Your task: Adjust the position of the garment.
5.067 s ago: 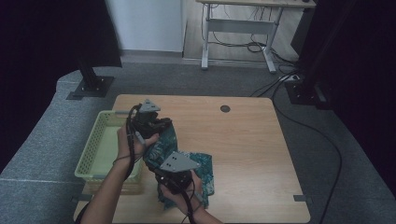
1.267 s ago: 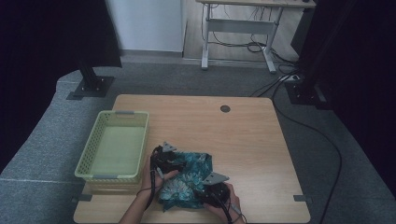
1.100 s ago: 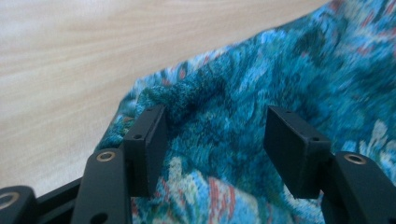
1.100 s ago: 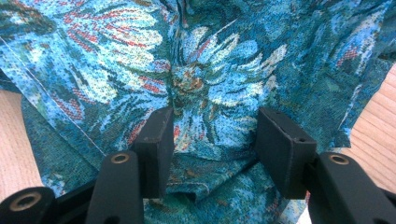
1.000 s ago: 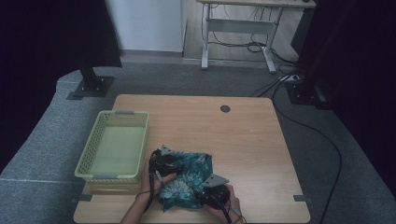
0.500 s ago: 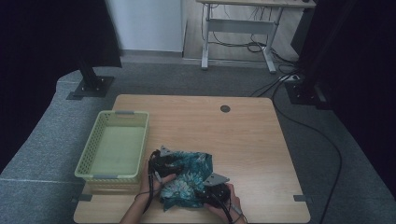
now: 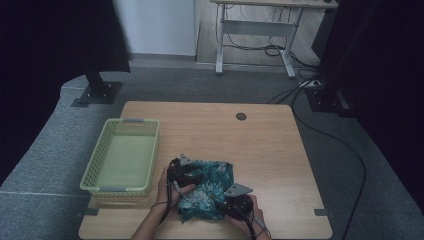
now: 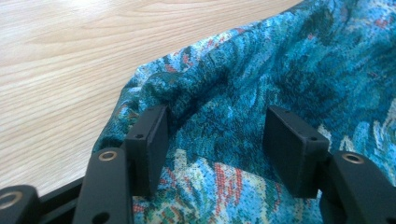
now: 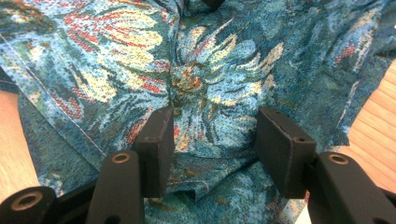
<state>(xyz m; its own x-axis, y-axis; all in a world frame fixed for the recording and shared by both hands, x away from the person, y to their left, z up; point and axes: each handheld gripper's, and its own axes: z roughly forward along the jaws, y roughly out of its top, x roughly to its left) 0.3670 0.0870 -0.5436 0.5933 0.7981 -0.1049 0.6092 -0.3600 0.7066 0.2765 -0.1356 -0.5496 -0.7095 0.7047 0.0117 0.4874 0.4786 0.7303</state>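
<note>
Since a moment ago little has moved — both grippers, left (image 7: 184,173) and right (image 7: 235,201), rest jaws apart on the bunched cloth (image 7: 207,187) at lower centre — regrasp pending.

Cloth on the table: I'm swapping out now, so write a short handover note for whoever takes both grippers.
Left gripper: open, jaws astride a raised fold at the cloth's edge.
Right gripper: open, jaws over the flowered cloth, gripping nothing.
Cloth: bunched on the table at the near edge, between both hands.
Basket: left of the cloth, nothing in it.
Done: cloth gathered into a heap.
Left: probably close on it and lift it into the basket.
</note>
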